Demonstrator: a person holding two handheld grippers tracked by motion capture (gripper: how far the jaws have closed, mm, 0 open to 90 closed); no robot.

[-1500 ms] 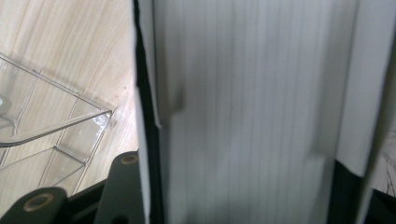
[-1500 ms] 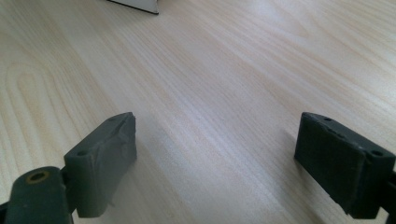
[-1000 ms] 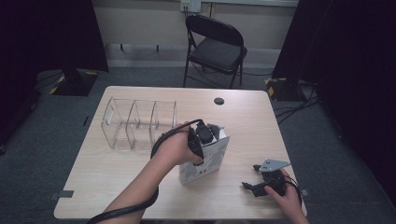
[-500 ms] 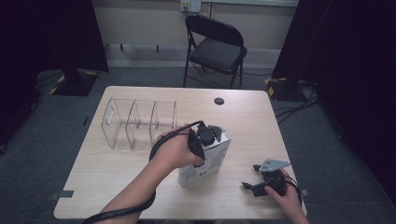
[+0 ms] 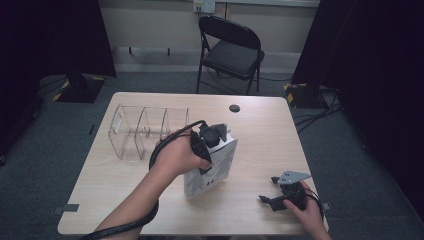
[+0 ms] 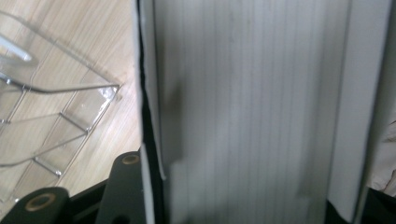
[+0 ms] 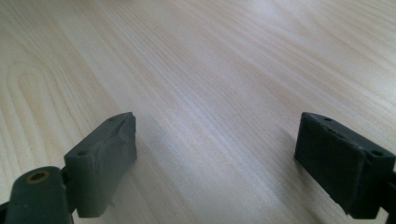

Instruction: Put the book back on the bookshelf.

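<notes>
Basically, the table carried everything: a clear acrylic divider rack on the far left side, and just right of it the white book, standing upright on its bottom edge near the middle. I judged the book was kept vertical so it could slide into one of the rack's slots, which open upward and suit thin upright things. My left claw came down over the top edge of the book, clamped across its thickness; in the left gripper view the page block ran between the jaws as pale, finely lined paper, with the white cover against the left jaw. The book looked thick, with a white cover bearing grey patches and small dark print I couldn't read. It was near the rack but not touching it, as far as I could tell. My right claw rested low at the near right of the table, spread wide and empty, bare wood between the pads, parked out of the way.
</notes>
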